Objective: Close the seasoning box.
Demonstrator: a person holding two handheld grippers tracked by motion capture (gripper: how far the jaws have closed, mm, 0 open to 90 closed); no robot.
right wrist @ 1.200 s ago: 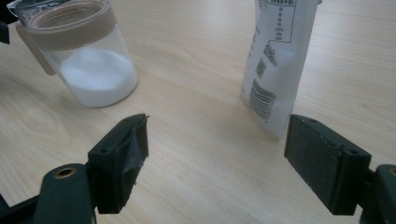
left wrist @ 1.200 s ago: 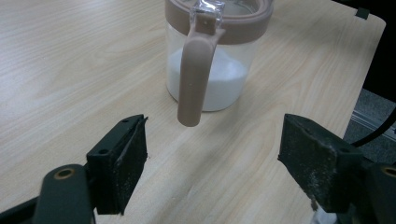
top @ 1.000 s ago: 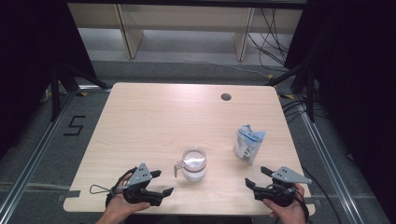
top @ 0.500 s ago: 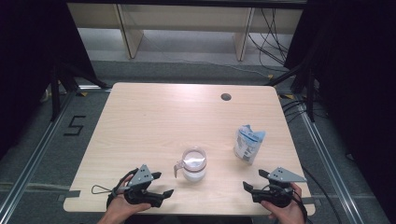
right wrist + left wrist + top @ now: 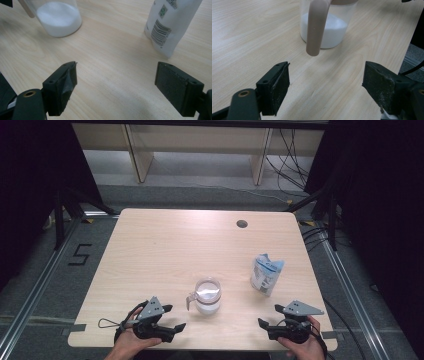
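Observation:
A clear jug (image 5: 207,295) with a tan handle (image 5: 315,27) stands near the table's front middle, holding white powder at its bottom. To its right a white and blue bag (image 5: 266,274) stands upright. My left gripper (image 5: 175,317) rests near the front edge, left of the jug, open and empty, with its jaws towards the jug. In the left gripper view the jug (image 5: 325,27) is just beyond the open gripper (image 5: 325,85). My right gripper (image 5: 269,316) is open and empty by the front edge, below the bag. Its own view shows the gripper (image 5: 116,87), the jug (image 5: 58,17) and the bag (image 5: 172,22).
The wooden table (image 5: 165,250) has a round cable hole (image 5: 242,224) at the back right. Bare wood stretches behind the jug. A black cable loop (image 5: 107,323) trails from the left gripper. Shelving (image 5: 200,145) stands beyond the far edge.
The right gripper has drifted slightly left along the front edge. The left gripper, the jug and the bag have stayed put.

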